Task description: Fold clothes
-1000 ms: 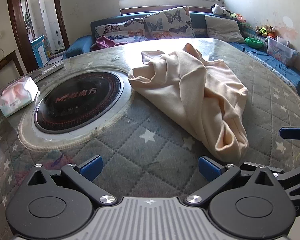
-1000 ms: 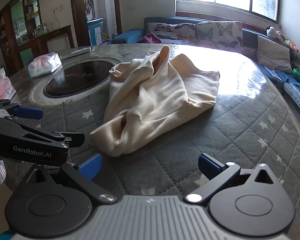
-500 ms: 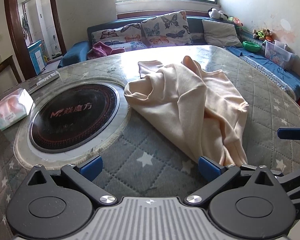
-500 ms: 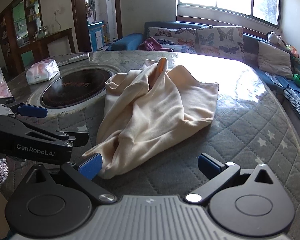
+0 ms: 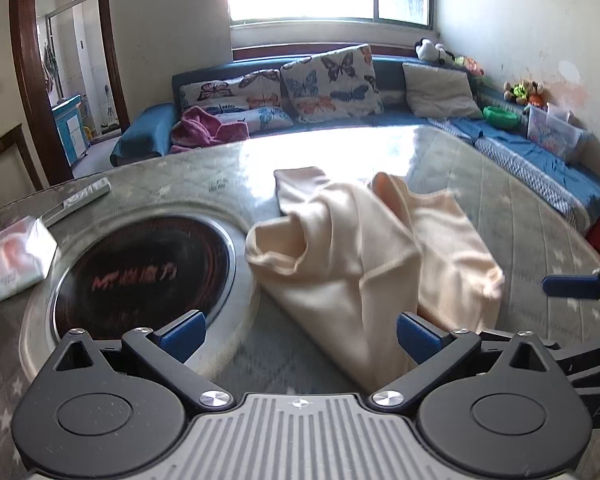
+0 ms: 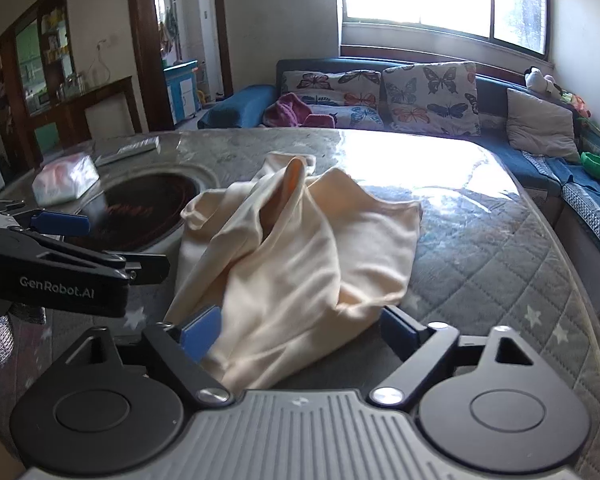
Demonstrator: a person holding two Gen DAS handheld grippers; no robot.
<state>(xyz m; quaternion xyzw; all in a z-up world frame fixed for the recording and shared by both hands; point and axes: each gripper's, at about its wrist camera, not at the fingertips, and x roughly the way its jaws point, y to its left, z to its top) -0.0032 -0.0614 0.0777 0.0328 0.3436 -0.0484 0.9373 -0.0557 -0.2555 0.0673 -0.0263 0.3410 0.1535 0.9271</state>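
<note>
A crumpled cream garment (image 5: 364, 264) lies in a heap on the quilted table (image 5: 520, 232), right of the round hob. My left gripper (image 5: 300, 336) is open, and the garment's near end reaches in between its fingers, close to the right one. In the right wrist view the same garment (image 6: 300, 256) fills the middle, and my right gripper (image 6: 300, 330) is open around its near edge. The left gripper (image 6: 112, 244) shows at that view's left, beside the cloth. One blue fingertip (image 5: 568, 284) of the right gripper pokes in at the left wrist view's right edge.
A black round induction hob (image 5: 140, 276) is set into the table, left of the garment. A tissue pack (image 5: 16, 260) and a remote (image 5: 80, 200) lie beyond it. A blue sofa (image 5: 380, 120) with butterfly cushions runs behind and along the right.
Both grippers have moved forward to the garment, so its near end now lies between their open fingers. The garment itself has not shifted.
</note>
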